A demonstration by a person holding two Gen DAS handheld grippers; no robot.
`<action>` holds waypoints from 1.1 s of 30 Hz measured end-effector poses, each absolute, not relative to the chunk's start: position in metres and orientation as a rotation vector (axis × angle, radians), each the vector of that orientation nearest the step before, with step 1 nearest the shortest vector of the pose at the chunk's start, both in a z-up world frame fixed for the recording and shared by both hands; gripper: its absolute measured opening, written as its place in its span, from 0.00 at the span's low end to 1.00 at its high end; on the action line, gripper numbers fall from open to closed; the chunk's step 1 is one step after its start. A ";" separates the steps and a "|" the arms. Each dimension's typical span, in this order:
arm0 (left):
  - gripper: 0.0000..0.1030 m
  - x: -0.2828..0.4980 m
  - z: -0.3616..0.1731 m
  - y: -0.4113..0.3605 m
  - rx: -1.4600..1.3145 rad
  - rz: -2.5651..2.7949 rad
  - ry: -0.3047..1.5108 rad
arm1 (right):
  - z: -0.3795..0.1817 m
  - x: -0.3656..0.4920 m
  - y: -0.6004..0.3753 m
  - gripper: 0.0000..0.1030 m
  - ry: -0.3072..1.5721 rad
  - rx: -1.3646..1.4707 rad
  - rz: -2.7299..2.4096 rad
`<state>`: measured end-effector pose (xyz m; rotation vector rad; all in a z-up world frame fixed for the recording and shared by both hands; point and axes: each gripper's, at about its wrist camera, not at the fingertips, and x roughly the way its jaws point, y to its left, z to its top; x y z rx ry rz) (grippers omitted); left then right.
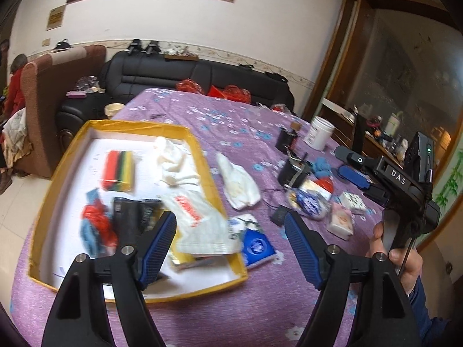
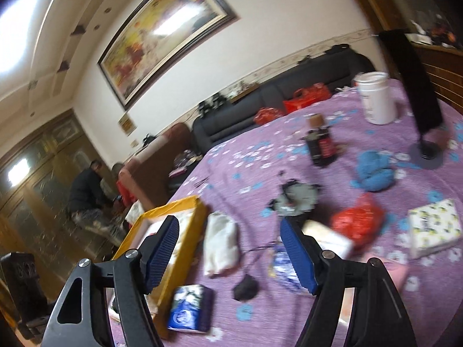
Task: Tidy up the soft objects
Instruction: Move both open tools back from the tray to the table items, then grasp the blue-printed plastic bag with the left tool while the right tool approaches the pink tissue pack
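In the box (image 1: 62, 156), crumpled cloths (image 1: 176, 159)

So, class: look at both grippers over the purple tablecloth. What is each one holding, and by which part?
Nothing. The left gripper and the right gripper both stand open with no object between their pads.

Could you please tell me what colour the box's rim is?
Yellow; the box rim shows best in the left wrist view.

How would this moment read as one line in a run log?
left gripper: open, empty | right gripper: open, empty | yellow box: partly filled | white cloth: outside box, on table
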<state>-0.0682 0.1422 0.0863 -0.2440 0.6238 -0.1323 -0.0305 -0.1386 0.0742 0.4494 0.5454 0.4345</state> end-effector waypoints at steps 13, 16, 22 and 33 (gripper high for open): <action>0.74 -0.013 0.073 0.048 -0.166 -0.317 0.758 | 0.059 -0.035 -0.216 0.76 0.540 0.647 0.289; 0.84 0.016 0.075 0.019 -0.163 -0.358 0.791 | 0.055 -0.034 -0.224 0.76 0.549 0.689 0.264; 0.90 0.079 0.042 -0.020 -0.170 -0.351 0.927 | 0.055 -0.034 -0.231 0.76 0.552 0.711 0.241; 0.65 0.102 0.012 -0.032 -0.134 -0.281 0.942 | 0.053 -0.035 -0.234 0.77 0.566 0.715 0.209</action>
